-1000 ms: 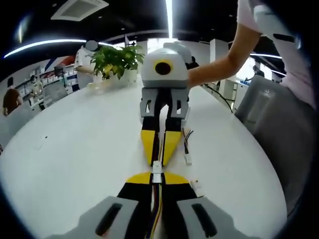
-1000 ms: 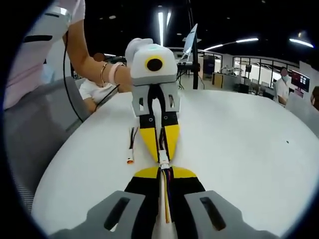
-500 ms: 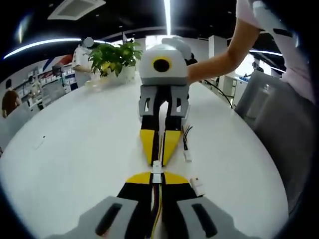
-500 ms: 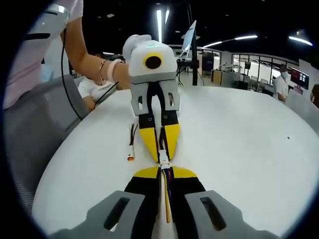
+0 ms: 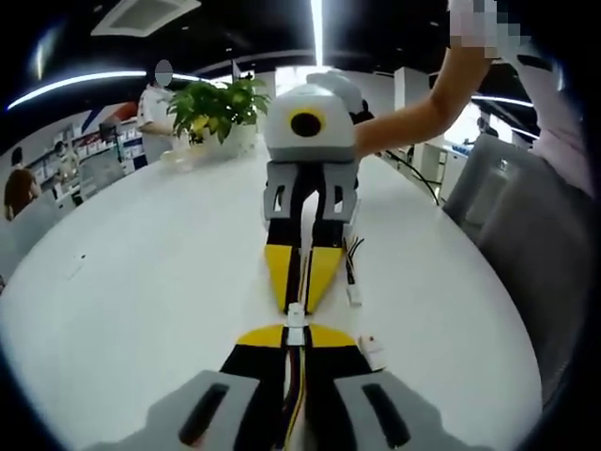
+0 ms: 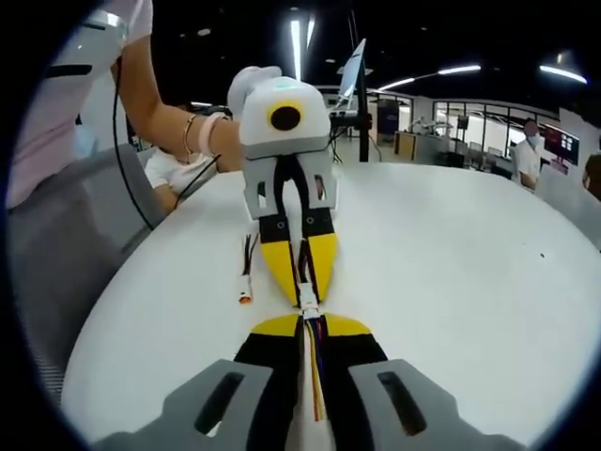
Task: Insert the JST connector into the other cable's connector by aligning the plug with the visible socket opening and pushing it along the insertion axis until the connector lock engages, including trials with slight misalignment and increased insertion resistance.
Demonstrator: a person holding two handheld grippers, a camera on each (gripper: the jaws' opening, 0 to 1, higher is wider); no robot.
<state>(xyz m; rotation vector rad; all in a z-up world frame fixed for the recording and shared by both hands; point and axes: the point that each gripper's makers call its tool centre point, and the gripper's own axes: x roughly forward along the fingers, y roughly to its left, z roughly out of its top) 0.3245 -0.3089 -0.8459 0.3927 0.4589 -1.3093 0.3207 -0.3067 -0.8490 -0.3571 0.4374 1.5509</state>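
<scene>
Meeting tip to tip above the table (image 5: 141, 282), the white connectors (image 5: 296, 319) sit between both grippers; left gripper (image 5: 295, 334) clamps its wired plug; right gripper (image 6: 308, 324) clamps the other; a spare cable (image 6: 247, 280) lies just beside them; a plant (image 5: 218, 110) stands at the table's far edge.

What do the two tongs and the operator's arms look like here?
Both tongs, left and right, have yellow tips on black jaws and grey slotted bases. Each has a pale rounded head with a yellow-ringed lens. The person wears short light sleeves and a bracelet.
</scene>
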